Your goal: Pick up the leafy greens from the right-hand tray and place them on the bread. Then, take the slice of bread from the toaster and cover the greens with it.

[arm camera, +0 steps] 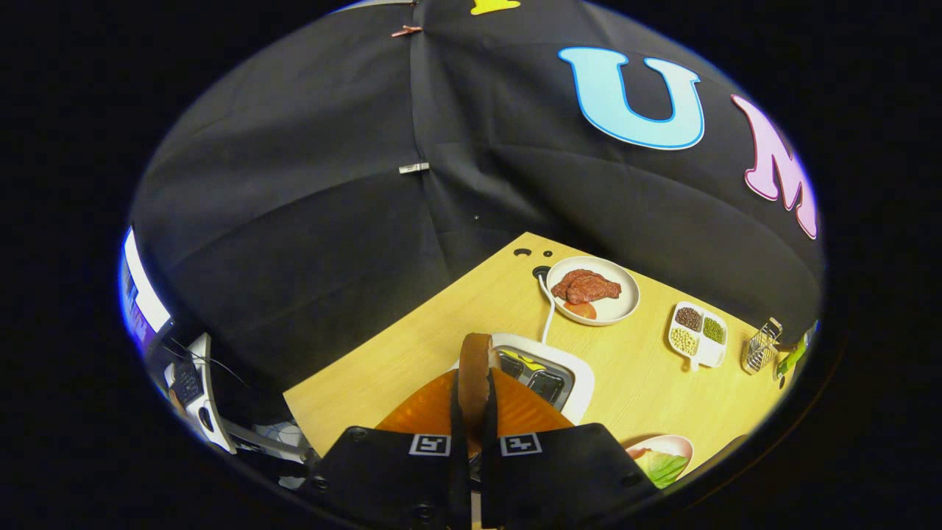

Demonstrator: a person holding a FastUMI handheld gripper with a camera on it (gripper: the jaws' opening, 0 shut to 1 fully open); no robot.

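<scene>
Around you hangs the booth's black cloth wall (309, 221), creased and joined along an upright seam, with a small silver clip (413, 168) and a copper-coloured clip (406, 30) pinned on that seam. Below it sits your pale yellow wood-grain table (412, 346), lit evenly from above. Past the table's far corner, a glowing flat monitor (140, 298) leans beside white stand hardware (206, 397).

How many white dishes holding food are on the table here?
3: a round plate with meat beyond the toaster; a three-compartment dish of beans beside it; a bowl of greens beside the gripper, which grips bread.
</scene>
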